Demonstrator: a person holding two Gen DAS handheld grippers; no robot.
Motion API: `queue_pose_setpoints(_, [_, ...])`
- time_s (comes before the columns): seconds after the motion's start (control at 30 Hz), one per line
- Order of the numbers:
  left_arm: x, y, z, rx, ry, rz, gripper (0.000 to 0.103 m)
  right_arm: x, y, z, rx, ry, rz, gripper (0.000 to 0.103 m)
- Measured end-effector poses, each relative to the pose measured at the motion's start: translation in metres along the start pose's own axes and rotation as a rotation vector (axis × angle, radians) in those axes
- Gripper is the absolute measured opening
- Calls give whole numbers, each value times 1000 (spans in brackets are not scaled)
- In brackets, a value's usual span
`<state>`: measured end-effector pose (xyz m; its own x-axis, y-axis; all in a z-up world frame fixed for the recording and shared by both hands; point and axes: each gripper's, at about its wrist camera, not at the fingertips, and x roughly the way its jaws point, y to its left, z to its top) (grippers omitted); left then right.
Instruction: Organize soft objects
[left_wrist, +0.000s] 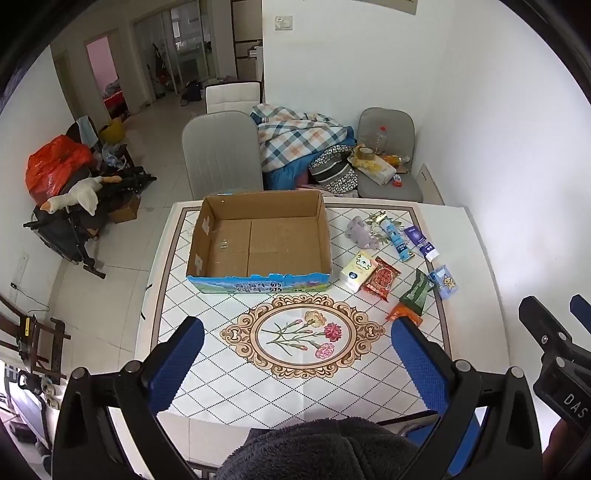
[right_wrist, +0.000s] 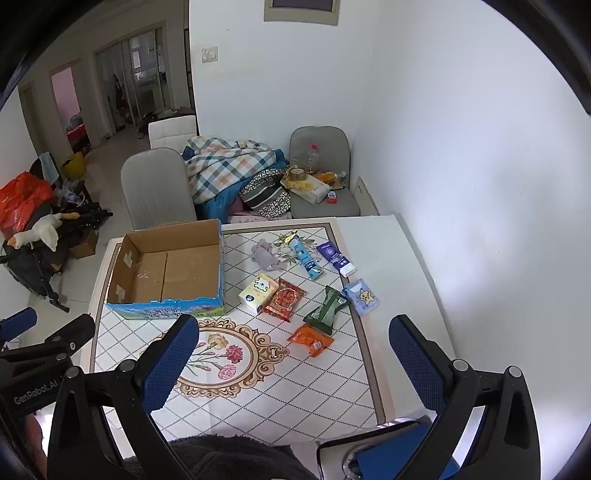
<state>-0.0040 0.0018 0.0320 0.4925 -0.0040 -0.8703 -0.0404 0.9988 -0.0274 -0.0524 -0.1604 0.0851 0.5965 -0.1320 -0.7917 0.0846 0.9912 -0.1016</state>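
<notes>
Right wrist: packets (right_wrist: 283, 298) beside box (right_wrist: 122, 266); bare table (right_wrist: 406, 258) edge beyond.

chairs: two grey padded chairs (left_wrist: 221, 155) beyond the tabletop
blanket: plaid quilt (left_wrist: 295, 134) heaped between them
floor: white goose plush (left_wrist: 79, 194) near orange plastic bag (left_wrist: 55, 166)

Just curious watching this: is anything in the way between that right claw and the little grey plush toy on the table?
Nothing blocks it from above. The right gripper hangs open over the table; the grey plush toy lies beyond the snack packets, beside the cardboard box.
</notes>
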Motion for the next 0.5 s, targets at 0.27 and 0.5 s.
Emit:
queue_pose_setpoints(0.27, [-3,4,-5,6,3,0,103,-4,5,-2,-1,2,3,103])
queue_pose_setpoints(0.5, [2,3,-9,16,17,2,103,-2,5,-4,0,6,5,103])
